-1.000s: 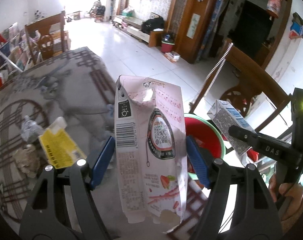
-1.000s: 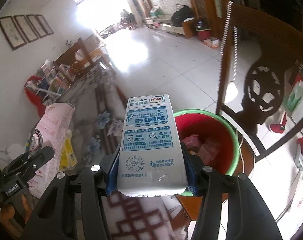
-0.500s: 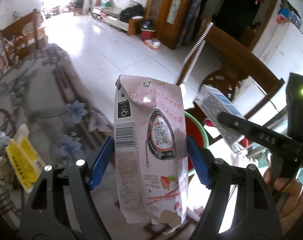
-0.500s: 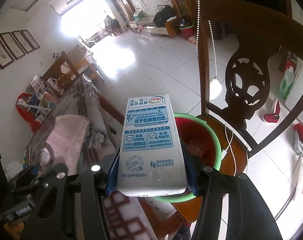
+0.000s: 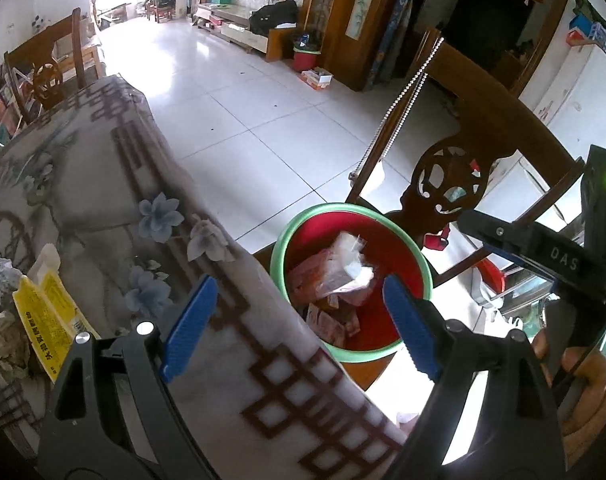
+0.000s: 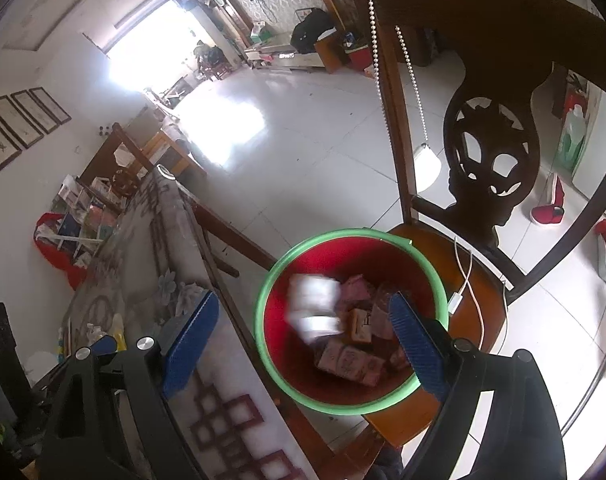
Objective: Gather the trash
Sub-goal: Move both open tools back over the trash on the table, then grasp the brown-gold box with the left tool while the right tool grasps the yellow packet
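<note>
Now both tools [image 5: 299, 324] [image 6: 303, 338] opening, empty, above bin [image 6: 281, 268].

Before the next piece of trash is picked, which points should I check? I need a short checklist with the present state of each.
1. Left gripper empty: ok, jaws opening, nothing between them.
2. Right gripper empty: ok, jaws opening, nothing between them.
3. Cartons inside the red bucket: ok; a blurred white carton is within its rim.
4. Bucket seated on the wooden chair: ok.
5. Trash left on the table: not ok, yellow packet remains.
6. Room in bucket: cannot tell.
</note>
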Demonstrator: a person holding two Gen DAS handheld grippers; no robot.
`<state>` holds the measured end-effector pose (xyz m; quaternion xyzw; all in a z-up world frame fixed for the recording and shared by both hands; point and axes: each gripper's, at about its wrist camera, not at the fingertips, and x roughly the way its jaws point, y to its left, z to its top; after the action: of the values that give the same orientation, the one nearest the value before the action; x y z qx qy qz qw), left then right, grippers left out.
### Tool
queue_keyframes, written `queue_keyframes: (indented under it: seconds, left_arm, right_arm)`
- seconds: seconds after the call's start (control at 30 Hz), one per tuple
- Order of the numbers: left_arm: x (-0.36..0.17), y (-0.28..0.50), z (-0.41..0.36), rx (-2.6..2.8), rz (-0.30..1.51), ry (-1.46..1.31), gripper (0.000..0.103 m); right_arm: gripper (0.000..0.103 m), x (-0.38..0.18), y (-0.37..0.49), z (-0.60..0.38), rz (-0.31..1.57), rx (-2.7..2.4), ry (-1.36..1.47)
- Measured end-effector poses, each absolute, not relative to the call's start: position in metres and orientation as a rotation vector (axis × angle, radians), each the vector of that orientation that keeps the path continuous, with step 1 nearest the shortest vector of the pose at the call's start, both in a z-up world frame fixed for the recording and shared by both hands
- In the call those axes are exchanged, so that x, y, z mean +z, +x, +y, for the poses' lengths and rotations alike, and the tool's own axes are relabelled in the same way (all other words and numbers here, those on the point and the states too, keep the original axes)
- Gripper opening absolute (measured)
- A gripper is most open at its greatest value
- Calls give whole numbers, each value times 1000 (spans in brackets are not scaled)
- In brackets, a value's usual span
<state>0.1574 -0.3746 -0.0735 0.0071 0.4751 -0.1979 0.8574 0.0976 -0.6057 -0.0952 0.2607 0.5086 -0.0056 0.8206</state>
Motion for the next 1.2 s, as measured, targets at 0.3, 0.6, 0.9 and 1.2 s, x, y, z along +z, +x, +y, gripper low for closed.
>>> queue_keyframes:
  seconds: [0.3, 0.6, 0.9, 1.2]
  left_arm:
    - [-66, 145, -337, -330, 959, -7, 83]
    - [-81, 102, -221, 5, 1032, -153, 83]
    - [-119, -6, -93, 451, 1152, -438, 83]
    - [-169, -10, -77, 374, 1293, -733, 83]
  right_arm:
    - [84, -92, 103, -581, 1096, 38, 502]
    - [90, -98, 119, -515, 1156, 186, 401]
    - [91, -103, 124, -439, 1214, 339, 319]
    - [91, -99, 114, -381, 1229, 424, 235]
